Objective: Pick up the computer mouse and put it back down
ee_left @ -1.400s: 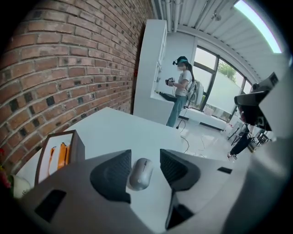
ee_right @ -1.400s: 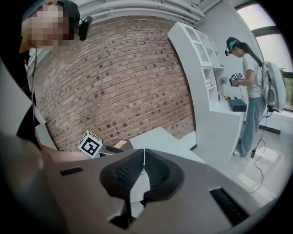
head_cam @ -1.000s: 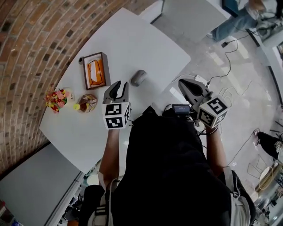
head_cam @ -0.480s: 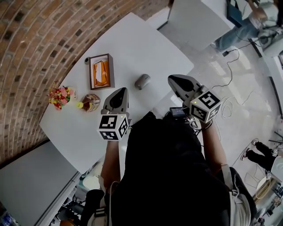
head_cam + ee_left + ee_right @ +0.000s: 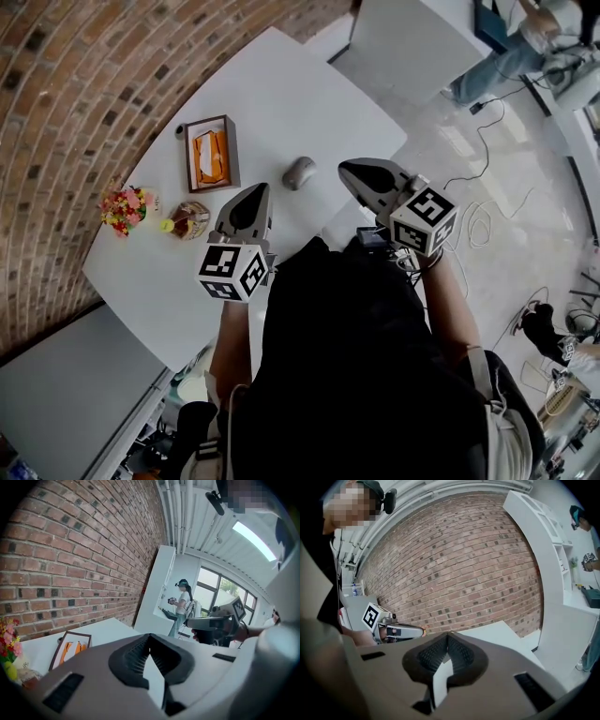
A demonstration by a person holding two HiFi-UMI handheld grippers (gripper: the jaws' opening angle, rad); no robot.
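Note:
The grey computer mouse [image 5: 299,172] lies on the white table [image 5: 281,84], touched by neither gripper. My left gripper [image 5: 257,188] hovers just left of and nearer than the mouse, jaws shut and empty; in the left gripper view its pads meet at the tips [image 5: 149,636]. My right gripper [image 5: 344,170] hangs to the right of the mouse over the table's edge, also shut with nothing in it [image 5: 447,634]. The mouse is hidden in both gripper views. Each gripper view shows the other gripper: the right gripper [image 5: 213,622], the left gripper [image 5: 396,631].
A wooden box with an orange insert [image 5: 208,153] sits left of the mouse. Flowers [image 5: 120,208] and a small round dish [image 5: 190,218] stand near the table's left edge. Behind is a brick wall [image 5: 75,75]. Cables [image 5: 473,141] lie on the floor at right, and a person [image 5: 506,47] stands far off.
The left gripper's jaws, apart a second ago, have shut and it has lifted. The right gripper has swung left toward the table. The mouse stays where it was.

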